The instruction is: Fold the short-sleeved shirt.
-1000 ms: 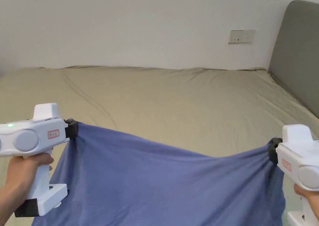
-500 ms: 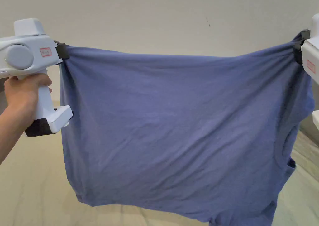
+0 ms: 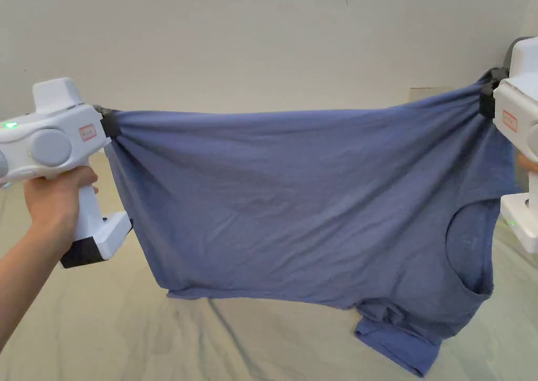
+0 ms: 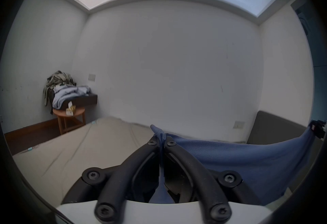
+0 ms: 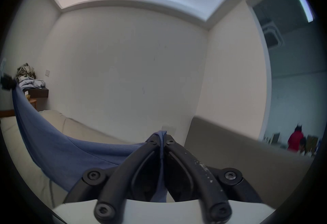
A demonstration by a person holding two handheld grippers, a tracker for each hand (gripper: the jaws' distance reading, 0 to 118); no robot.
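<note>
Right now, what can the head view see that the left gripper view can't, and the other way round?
The head view alone shows the blue cotton short-sleeved shirt's round neck opening and a sleeve drooping onto the beige bed sheet.

The left gripper view alone shows a round wooden side table with a heap of clothes, and the ceiling.

Both show the shirt stretched between the left tool and the right tool, each shut on a pinch of cloth, above the bed.
</note>
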